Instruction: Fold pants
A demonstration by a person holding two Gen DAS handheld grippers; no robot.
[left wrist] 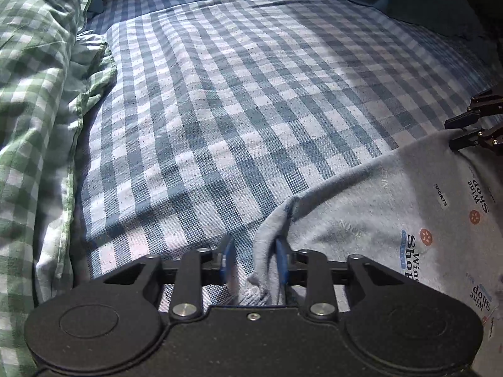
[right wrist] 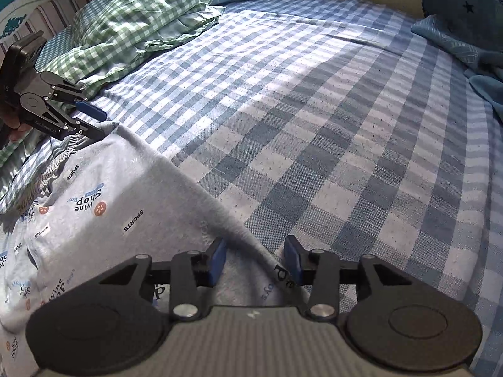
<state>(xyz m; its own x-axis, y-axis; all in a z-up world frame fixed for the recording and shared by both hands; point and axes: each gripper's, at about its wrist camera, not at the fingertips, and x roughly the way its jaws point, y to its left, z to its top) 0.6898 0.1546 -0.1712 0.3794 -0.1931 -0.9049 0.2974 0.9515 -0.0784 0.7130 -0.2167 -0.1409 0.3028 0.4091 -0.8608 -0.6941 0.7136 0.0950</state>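
A rumpled green-checked quilt (left wrist: 41,100) lies heaped along the left edge of the bed, its hem spilling onto the blue-checked sheet (left wrist: 239,100). Far right, dark teal cloth (right wrist: 465,40) is bunched against the bed's edge, well apart from everything else. The broad middle of the sheet lies flat, crossed by a band of sunlight.

The pants (left wrist: 377,220), pale grey with "Wine Shop" and "SPORTS" prints, are spread at the near side of the bed. The left gripper (left wrist: 256,264) has its blue pads (left wrist: 228,259) apart with a bunched corner of the pants between them. The right gripper (right wrist: 256,262) is also spread, straddling the pants' folded edge (right wrist: 195,188), which runs diagonally between the two tools.
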